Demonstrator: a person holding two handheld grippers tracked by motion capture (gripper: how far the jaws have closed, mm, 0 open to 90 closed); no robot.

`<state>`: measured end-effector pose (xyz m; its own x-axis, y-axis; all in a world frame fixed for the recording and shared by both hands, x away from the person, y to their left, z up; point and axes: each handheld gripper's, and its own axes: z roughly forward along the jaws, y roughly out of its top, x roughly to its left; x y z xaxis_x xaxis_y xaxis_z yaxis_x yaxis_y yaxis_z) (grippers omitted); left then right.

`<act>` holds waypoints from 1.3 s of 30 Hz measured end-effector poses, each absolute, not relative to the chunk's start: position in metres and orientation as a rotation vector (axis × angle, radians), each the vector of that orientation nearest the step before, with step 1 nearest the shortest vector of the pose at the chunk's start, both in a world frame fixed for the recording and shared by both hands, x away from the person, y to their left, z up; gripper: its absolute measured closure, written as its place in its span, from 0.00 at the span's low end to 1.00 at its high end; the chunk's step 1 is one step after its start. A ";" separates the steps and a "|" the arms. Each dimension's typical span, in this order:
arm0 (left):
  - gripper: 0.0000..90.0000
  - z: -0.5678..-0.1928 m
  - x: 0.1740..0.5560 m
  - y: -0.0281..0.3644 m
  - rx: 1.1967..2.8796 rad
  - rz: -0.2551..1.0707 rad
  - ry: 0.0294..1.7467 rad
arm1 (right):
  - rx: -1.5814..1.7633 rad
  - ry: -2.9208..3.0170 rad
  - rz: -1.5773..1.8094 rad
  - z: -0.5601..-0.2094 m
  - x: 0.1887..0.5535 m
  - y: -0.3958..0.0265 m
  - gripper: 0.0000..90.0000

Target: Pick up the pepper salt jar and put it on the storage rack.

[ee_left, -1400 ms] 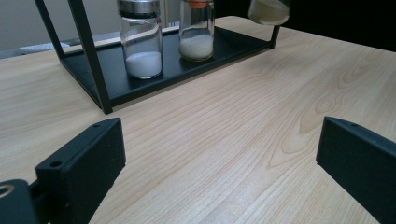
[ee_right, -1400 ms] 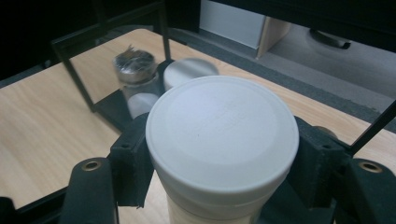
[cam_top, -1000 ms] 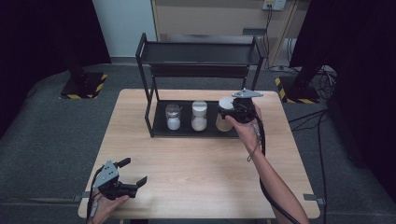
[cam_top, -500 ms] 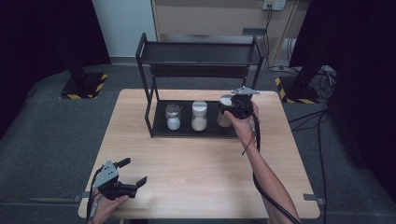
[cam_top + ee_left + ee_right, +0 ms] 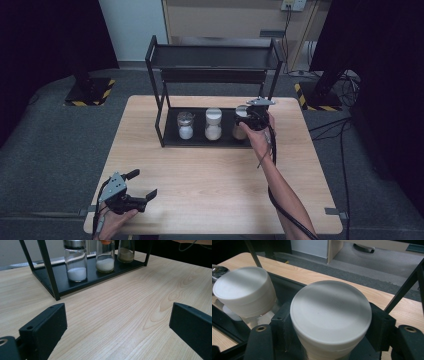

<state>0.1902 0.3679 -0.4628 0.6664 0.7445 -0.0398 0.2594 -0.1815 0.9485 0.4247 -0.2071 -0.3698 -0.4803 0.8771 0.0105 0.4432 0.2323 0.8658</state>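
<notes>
A black two-shelf rack (image 5: 215,56) stands at the back of the wooden table (image 5: 210,175). Its bottom shelf carries a silver-lidded jar of white powder (image 5: 185,125) and a white-lidded jar of white powder (image 5: 213,124). At the shelf's right end my right gripper (image 5: 248,120) is shut on a third jar (image 5: 240,131) with tan contents. In the right gripper view both jaws press the sides of this white-lidded jar (image 5: 330,315), close beside the middle jar (image 5: 244,290). My left gripper (image 5: 145,183) rests open at the table's front left, nothing between its jaws (image 5: 117,322).
The rack's top shelf overhangs the jars, and its black uprights (image 5: 48,267) frame the lower shelf (image 5: 82,283). Bare wood lies between the rack and the front edge. Cables (image 5: 345,125) and stand bases (image 5: 87,92) lie on the grey floor around the table.
My right gripper has come down with the tan jar and shifted slightly left, in beside the middle jar on the lower shelf. The left gripper has stayed put.
</notes>
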 end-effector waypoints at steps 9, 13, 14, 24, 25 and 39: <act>0.01 -0.463 0.190 0.368 1.747 0.532 0.811 | 1.219 2.026 1.177 -0.376 0.425 -0.207 0.37; 0.01 -0.463 0.190 0.368 1.747 0.532 0.810 | 1.220 2.027 1.181 -0.379 0.424 -0.209 0.37; 0.01 -0.463 0.190 0.368 1.748 0.532 0.811 | 1.221 2.026 1.179 -0.380 0.424 -0.209 0.37; 0.01 -0.462 0.190 0.367 1.752 0.533 0.807 | 1.224 2.011 1.205 -0.386 0.419 -0.214 0.37; 0.01 -0.462 0.190 0.367 1.752 0.534 0.807 | 1.225 2.010 1.209 -0.386 0.419 -0.214 0.36; 0.01 -0.462 0.190 0.368 1.750 0.533 0.804 | 1.032 1.980 1.256 -0.347 0.400 -0.213 0.13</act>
